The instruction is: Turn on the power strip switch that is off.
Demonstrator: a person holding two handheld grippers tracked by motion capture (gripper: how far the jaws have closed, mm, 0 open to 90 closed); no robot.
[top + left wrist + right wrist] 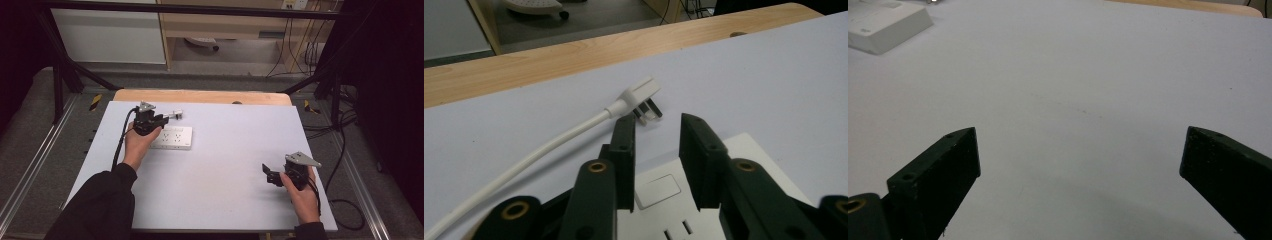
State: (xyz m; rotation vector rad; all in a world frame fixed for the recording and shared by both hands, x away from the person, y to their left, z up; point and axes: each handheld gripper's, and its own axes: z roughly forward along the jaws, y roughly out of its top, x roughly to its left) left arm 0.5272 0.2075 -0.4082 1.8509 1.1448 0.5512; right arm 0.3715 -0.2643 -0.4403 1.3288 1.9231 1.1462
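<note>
The left gripper sat in the upper left of the high view, over the end of a white power strip. Its jaws stood a little apart with nothing between them. A white plug lay on the table just past the jaw tips, near the middle of the left gripper view, with its white cord running off to the lower left. The right gripper rested at the lower right of the high view, jaws wide apart and holding nothing.
</note>
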